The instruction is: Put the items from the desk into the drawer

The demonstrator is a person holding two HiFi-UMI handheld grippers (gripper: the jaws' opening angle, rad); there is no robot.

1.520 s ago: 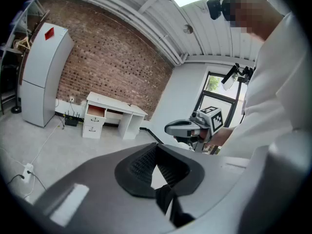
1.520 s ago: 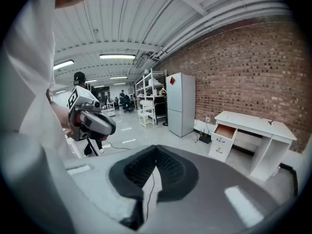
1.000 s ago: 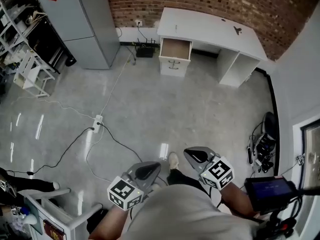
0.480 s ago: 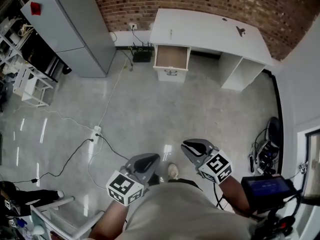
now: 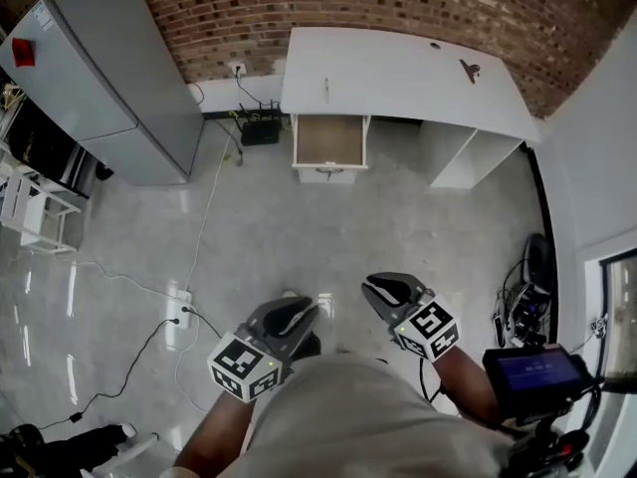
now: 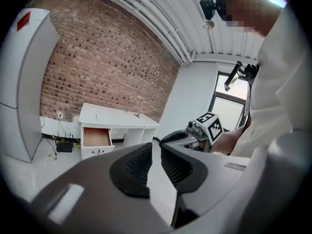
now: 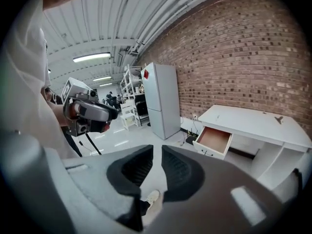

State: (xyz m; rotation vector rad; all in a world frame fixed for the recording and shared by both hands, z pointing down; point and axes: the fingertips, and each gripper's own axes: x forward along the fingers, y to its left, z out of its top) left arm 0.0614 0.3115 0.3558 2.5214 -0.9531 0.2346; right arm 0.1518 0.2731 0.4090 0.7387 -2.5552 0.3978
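I hold left gripper [image 6: 156,155] and right gripper [image 7: 157,161] side by side, pointing forward. Both jaws narrowly apart, nothing between.

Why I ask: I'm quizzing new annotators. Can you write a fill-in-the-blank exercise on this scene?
1. The drawer of the white desk is ___, not shut.
2. The wall behind the desk is built of ___.
3. In the head view, the grey fridge stands to the ___ of the desk.
4. The left gripper and the right gripper, jaws slightly apart, each hold ___.

Missing words: open; brick; left; nothing.
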